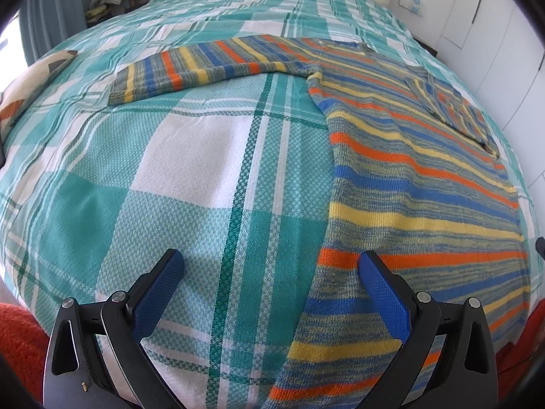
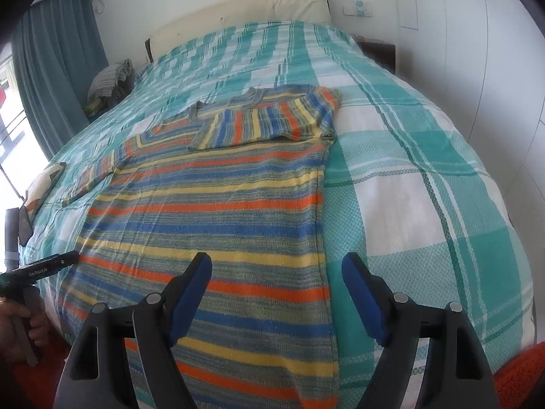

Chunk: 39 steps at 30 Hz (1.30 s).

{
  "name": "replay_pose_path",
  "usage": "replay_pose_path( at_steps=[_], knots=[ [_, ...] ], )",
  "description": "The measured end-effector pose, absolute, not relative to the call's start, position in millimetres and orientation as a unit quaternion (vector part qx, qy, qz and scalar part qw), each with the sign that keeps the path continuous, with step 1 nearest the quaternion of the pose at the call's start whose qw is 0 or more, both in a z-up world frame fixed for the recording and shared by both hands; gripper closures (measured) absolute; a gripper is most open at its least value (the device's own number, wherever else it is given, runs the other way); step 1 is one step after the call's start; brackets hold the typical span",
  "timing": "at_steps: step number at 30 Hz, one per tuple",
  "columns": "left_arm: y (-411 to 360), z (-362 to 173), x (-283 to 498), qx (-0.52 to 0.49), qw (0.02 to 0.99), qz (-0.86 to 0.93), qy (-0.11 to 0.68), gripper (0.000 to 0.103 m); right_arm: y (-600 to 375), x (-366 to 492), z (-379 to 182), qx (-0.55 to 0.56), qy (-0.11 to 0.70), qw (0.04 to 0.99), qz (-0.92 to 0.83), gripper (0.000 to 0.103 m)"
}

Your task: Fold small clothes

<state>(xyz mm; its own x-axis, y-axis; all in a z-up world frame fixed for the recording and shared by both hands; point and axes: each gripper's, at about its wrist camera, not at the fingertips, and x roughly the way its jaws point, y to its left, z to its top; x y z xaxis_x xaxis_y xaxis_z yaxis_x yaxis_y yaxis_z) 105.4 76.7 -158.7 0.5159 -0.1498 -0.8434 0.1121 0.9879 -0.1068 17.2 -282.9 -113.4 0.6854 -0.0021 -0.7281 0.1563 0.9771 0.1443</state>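
Striped knit sweater (image 1: 408, 184), bands of orange, blue, yellow and grey-green, lying flat on a bed under a teal-and-white plaid bedspread (image 1: 190, 170). Left wrist view: sweater fills the right half of the frame; one sleeve (image 1: 204, 68) stretched out toward the upper left, the other sleeve (image 1: 453, 109) folded across the chest at upper right. Left gripper (image 1: 269, 266) at lower centre, blue pads spread wide, nothing between them; one pad over the bedspread, the other over the sweater's hem edge. Right wrist view: sweater runs up the centre, folded sleeve (image 2: 265, 122) across the chest above, neckline visible. Right gripper (image 2: 276, 269) at lower centre, jaws spread, empty, straddling the sweater's side edge. Only this view shows the headboard (image 2: 238, 10), blue curtain (image 2: 58, 64) at upper left, and a hand (image 2: 17, 323) holding the other tool at lower left. Only the left view shows a patterned cushion (image 1: 30, 85) at left edge.
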Motion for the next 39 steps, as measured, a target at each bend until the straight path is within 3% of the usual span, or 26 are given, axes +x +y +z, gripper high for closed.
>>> replay_pose_path(
  at_steps=[13,31,33,39],
  knots=[
    [70,-165,104,0.011,0.87,-0.071,0.487,0.0,-291,14,-114,0.078,0.393,0.911,-0.099,0.006],
    [68,-163,106,0.018,0.859,-0.073,0.507,0.0,-289,14,-112,0.05,0.394,0.91,-0.117,0.005],
    [75,-152,107,0.001,0.853,-0.084,0.516,0.002,-288,14,-112,0.047,0.394,0.911,-0.116,0.005],
    [170,-88,161,-0.149,0.879,-0.071,0.448,0.001,-281,14,-110,0.027,0.39,0.914,-0.109,0.005]
  ],
)
